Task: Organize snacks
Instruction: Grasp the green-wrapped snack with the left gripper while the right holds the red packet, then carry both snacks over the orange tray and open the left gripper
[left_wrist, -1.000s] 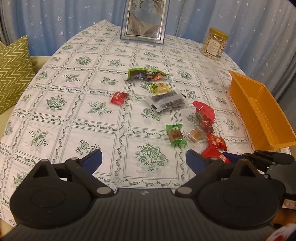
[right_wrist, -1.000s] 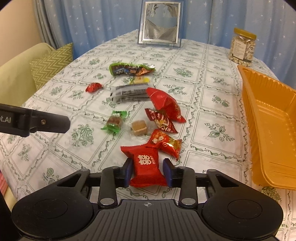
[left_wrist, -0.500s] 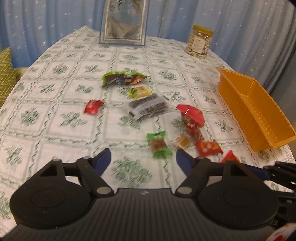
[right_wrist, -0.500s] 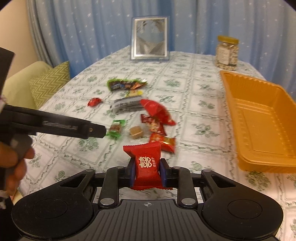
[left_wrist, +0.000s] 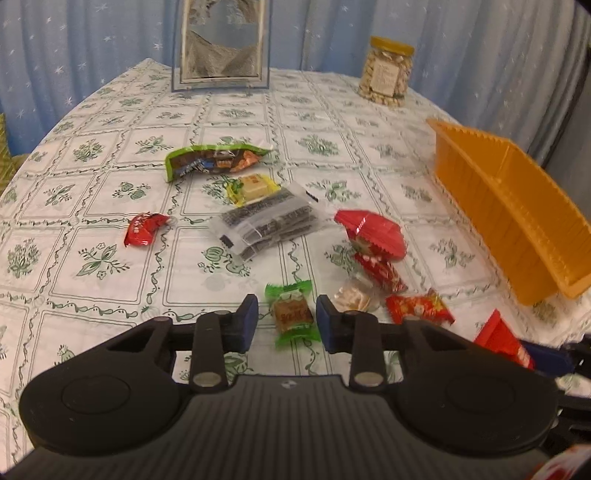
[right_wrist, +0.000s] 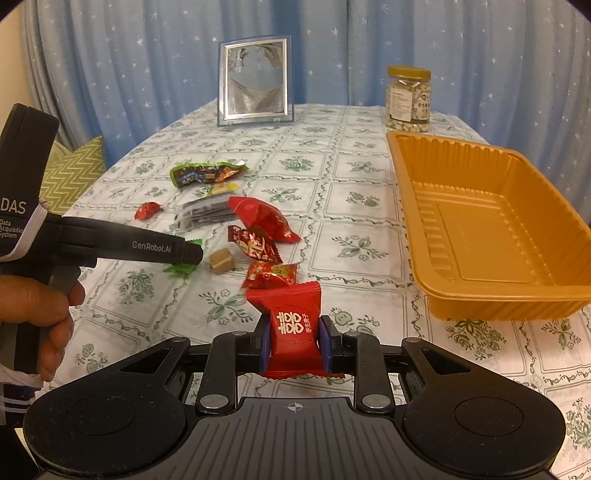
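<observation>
My right gripper (right_wrist: 293, 341) is shut on a red candy packet (right_wrist: 291, 325) and holds it above the table, left of the empty orange tray (right_wrist: 491, 291). That packet also shows in the left wrist view (left_wrist: 502, 341). My left gripper (left_wrist: 284, 325) is open, its jaws either side of a green-wrapped candy (left_wrist: 291, 314) on the tablecloth, with small gaps on both sides. Several other snacks lie beyond: a clear-wrapped candy (left_wrist: 352, 297), red packets (left_wrist: 419, 308) (left_wrist: 369, 230), a dark clear packet (left_wrist: 269, 225), a yellow candy (left_wrist: 253, 186), a green bar wrapper (left_wrist: 214, 160), a small red candy (left_wrist: 144, 229).
The orange tray (left_wrist: 509, 221) sits at the table's right side. A jar of nuts (left_wrist: 386, 77) and a picture frame (left_wrist: 221, 44) stand at the far edge. Blue curtains hang behind. A green cushion (right_wrist: 74, 177) lies left of the table.
My left gripper has moved forward and right over the green candy and its jaws have narrowed around it. My right gripper has lifted the red packet off the table.
</observation>
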